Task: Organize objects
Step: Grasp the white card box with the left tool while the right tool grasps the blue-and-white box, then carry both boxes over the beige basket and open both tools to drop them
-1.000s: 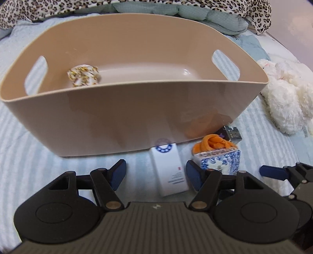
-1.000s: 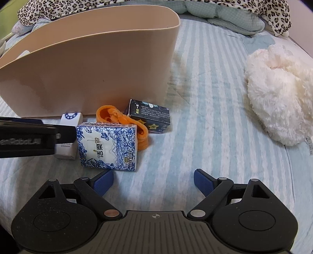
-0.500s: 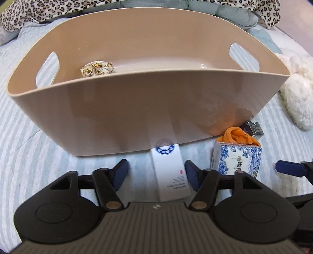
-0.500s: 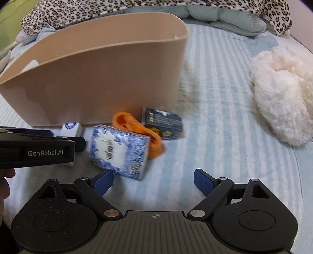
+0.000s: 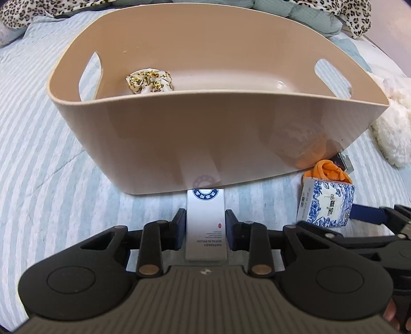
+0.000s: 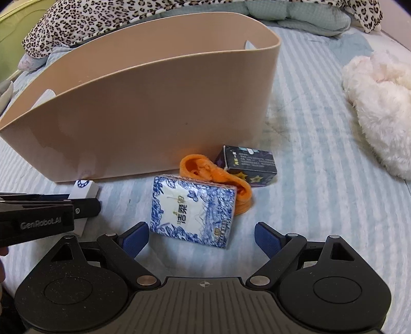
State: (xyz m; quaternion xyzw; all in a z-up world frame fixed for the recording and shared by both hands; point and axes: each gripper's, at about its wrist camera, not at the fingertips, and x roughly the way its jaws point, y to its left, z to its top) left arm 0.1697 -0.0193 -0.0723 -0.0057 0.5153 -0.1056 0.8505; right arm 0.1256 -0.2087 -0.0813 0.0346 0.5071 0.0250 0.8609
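Note:
A tan plastic basket (image 5: 205, 144) stands on the striped bed, with a floral scrunchie (image 5: 149, 81) inside. My left gripper (image 5: 205, 226) is shut on a white box (image 5: 206, 226) with a blue round logo, lying on the bed in front of the basket. The box's far end shows in the right wrist view (image 6: 83, 188). My right gripper (image 6: 201, 237) is open; a blue-and-white tissue pack (image 6: 192, 212) lies just ahead between its fingers. An orange hair band (image 6: 218, 177) and a dark box (image 6: 250, 165) lie behind the pack.
A white plush toy (image 6: 382, 108) lies at the right on the bed. A leopard-print blanket (image 6: 128, 15) and a teal quilt (image 6: 308, 15) are piled behind the basket (image 6: 154, 108). The tissue pack (image 5: 326, 205) sits right of my left gripper.
My left gripper moved forward around the white box and closed on it. My right gripper advanced toward the tissue pack, which now lies closer between its open fingers.

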